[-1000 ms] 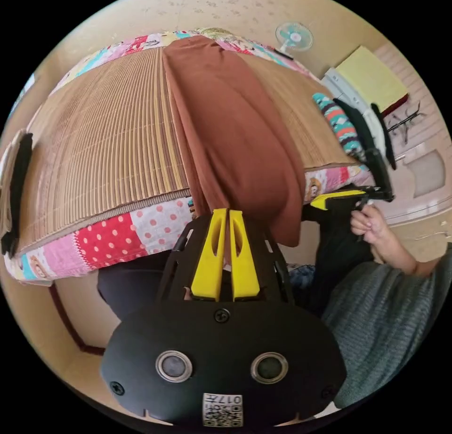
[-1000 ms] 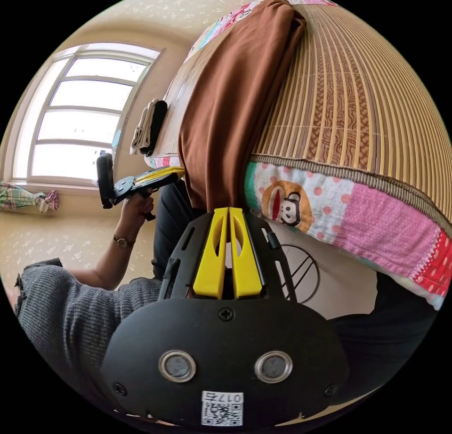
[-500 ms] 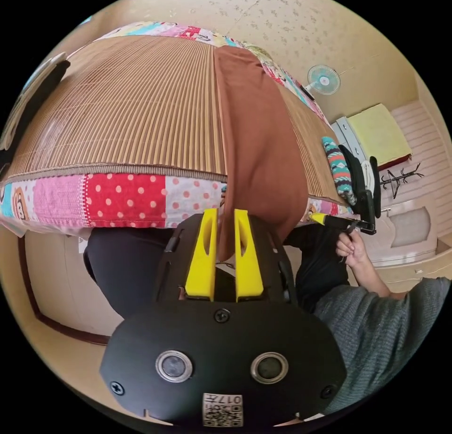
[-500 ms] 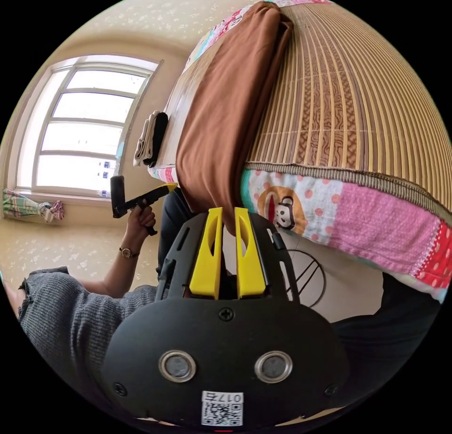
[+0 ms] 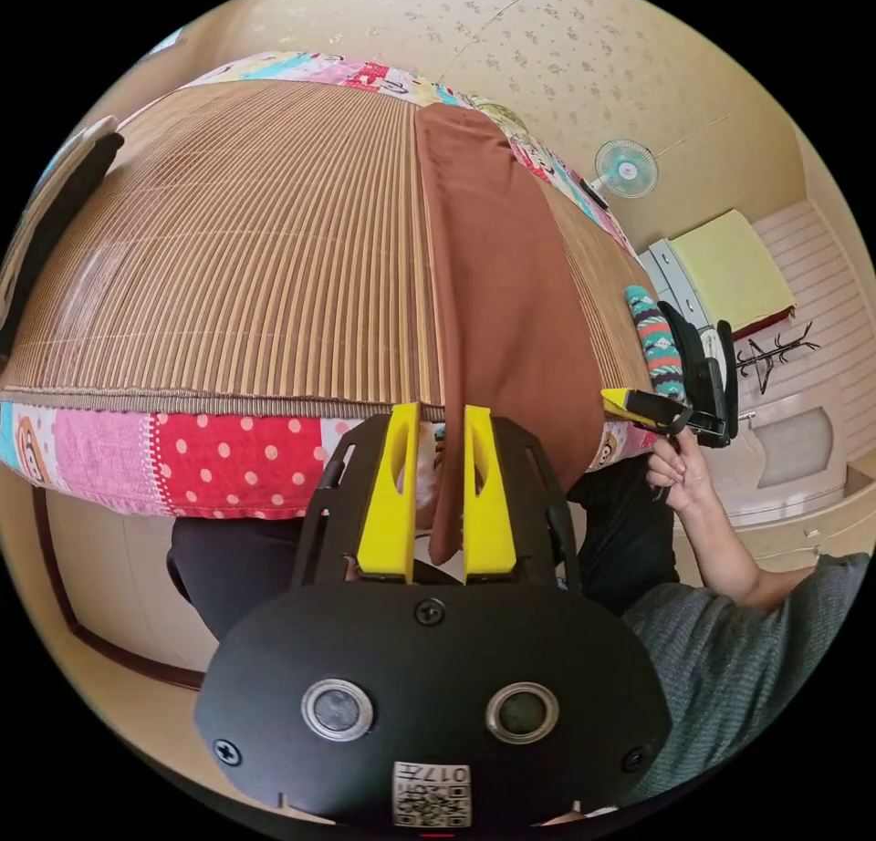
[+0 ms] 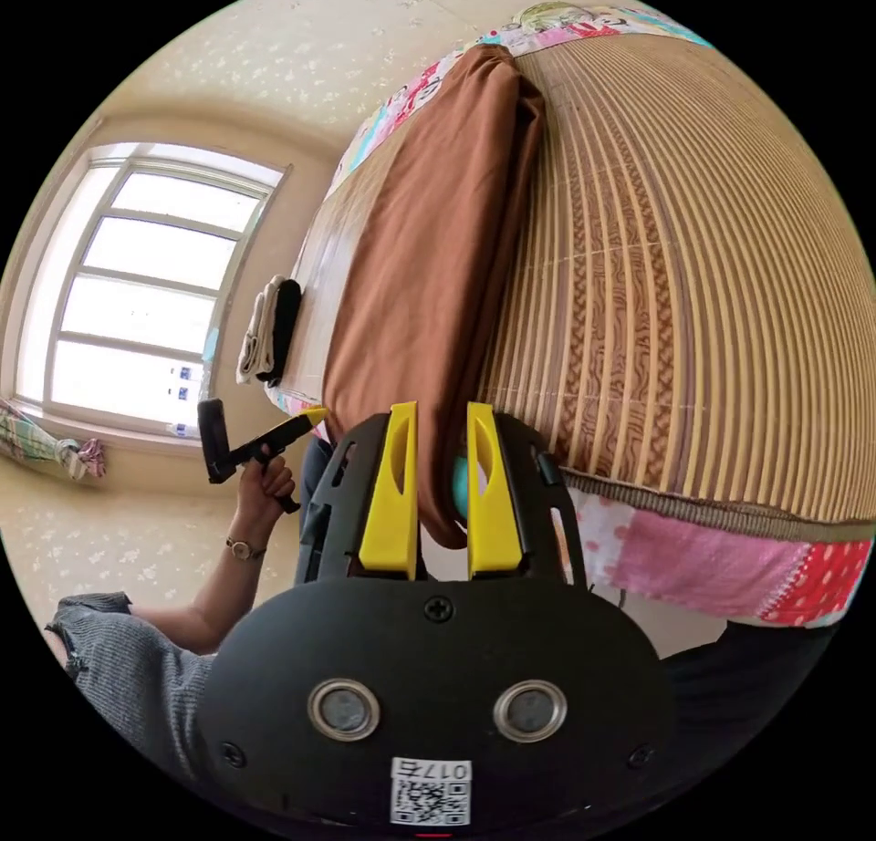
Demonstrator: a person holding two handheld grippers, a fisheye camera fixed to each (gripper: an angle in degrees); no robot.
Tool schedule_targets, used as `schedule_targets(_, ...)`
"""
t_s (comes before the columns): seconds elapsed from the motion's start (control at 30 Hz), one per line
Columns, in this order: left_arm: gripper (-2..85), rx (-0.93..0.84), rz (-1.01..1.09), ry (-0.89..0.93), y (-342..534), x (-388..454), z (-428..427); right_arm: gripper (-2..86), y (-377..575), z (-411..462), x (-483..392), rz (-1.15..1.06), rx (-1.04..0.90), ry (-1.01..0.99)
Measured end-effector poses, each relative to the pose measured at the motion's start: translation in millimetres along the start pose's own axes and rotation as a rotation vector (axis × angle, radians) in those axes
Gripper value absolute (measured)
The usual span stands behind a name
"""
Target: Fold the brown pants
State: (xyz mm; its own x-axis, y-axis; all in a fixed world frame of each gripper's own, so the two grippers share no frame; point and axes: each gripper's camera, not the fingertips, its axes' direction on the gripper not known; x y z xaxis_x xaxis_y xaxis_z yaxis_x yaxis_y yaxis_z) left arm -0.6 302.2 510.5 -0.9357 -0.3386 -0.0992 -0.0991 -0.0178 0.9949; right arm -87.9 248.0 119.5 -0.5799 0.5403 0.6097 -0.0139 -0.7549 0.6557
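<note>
**Both grippers parted at the hanging end of the brown pants**

Left gripper has its yellow jaws spread, a hanging tip of the brown pants loose in the gap; whether cloth touches either jaw is unclear. In its own view the right gripper is likewise parted around the other corner of the cloth.

Largest is the bed, topped by a slatted bamboo mat with a patchwork quilt showing along its near side. The pants lie as a long folded strip across the mat, their near end drooping over the edge.

Pale patterned walls surround the bed. A window fills one wall; a fan stands at the far corner beside a cabinet. Folded clothes sit near the mat's window-side edge. Wide mat lies bare either side of the pants.
</note>
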Motion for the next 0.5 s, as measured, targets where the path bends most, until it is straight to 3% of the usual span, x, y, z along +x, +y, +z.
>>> schedule_targets(0.13, 2.7, -0.030, 0.067, 0.157, -2.4, -7.4, 8.2, 4.1, -13.7, 1.4, -7.5, -0.073, -0.105, 0.067)
schedule_targets(0.33, -0.4, -0.118, 0.264, 0.264, 14.7, 39.3, 21.1, 2.4, 27.2, -76.3, -0.4, -0.204, -0.047, 0.080)
schedule_targets(0.4, -0.6, -0.238, 0.294, 0.368, 26.5, 51.7, 46.6, 2.6, 44.4, -90.7, 15.0, -0.167, -0.062, 0.118)
schedule_targets(0.5, -0.5, -0.281, 0.264, 0.414, 33.8, 45.2, 66.9, 3.4, 64.8, -101.0, 53.2, -0.001, -0.093, 0.078)
